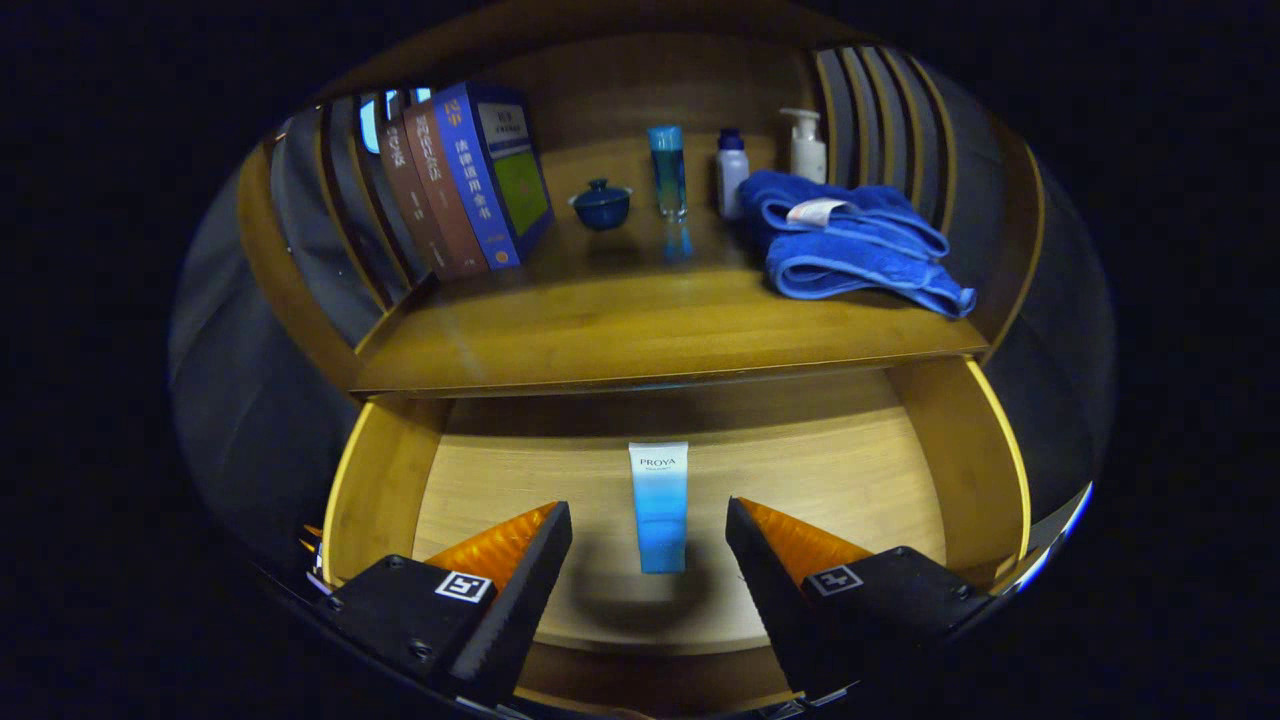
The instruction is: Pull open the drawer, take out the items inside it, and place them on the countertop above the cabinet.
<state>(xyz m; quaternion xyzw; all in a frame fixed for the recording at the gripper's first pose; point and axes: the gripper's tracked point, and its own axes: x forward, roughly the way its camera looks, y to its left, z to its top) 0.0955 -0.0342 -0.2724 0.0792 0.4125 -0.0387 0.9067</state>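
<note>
The honey-coloured wooden cabinet [300, 300] has a smooth bamboo-grained countertop [600, 330] set in a wooden alcove with dark slatted side walls. Below it the pale wooden drawer [385, 480] stands pulled open, its floor lit from above.

On the countertop, from largest to smallest: a row of upright hardcover books [460, 180] in brown and blue leaning at the left; a folded blue terry towel [850, 255] at the right; a white pump bottle [806, 145] behind the towel; a tall clear blue bottle [667, 170]; a white bottle with a dark blue cap [731, 170]; a small blue lidded ceramic cup [601, 205].

In the drawer lies one white-to-blue plastic tube [659, 505] — flat on the floor, its long axis running front to back, white end toward the drawer's back.

My gripper [650, 545] hangs over the drawer's front with its black, orange-backed fingers [520, 580] spread wide — the tube lies between them, touched by neither.
</note>
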